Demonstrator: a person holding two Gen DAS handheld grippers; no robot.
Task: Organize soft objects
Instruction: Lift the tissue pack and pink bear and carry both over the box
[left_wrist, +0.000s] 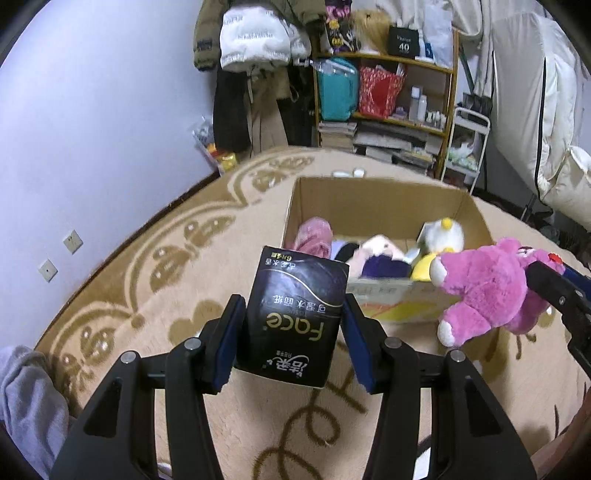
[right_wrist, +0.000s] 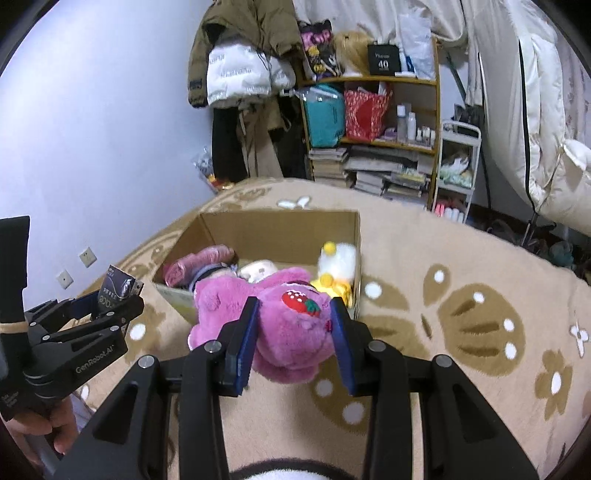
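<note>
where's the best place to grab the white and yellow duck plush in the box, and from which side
Grip the white and yellow duck plush around its round white head, coming from above. It sits upright in the cardboard box corner, so two walls block those sides, and only its top stands clear of the other toys.

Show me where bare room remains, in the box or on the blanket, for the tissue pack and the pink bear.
The cardboard box has a bare floor strip along its far wall, behind the rolled pink towel and the white plush. Its near half is crowded. The blanket lies bare right of the box. The left gripper holds the tissue pack, the right gripper the pink bear.
</note>
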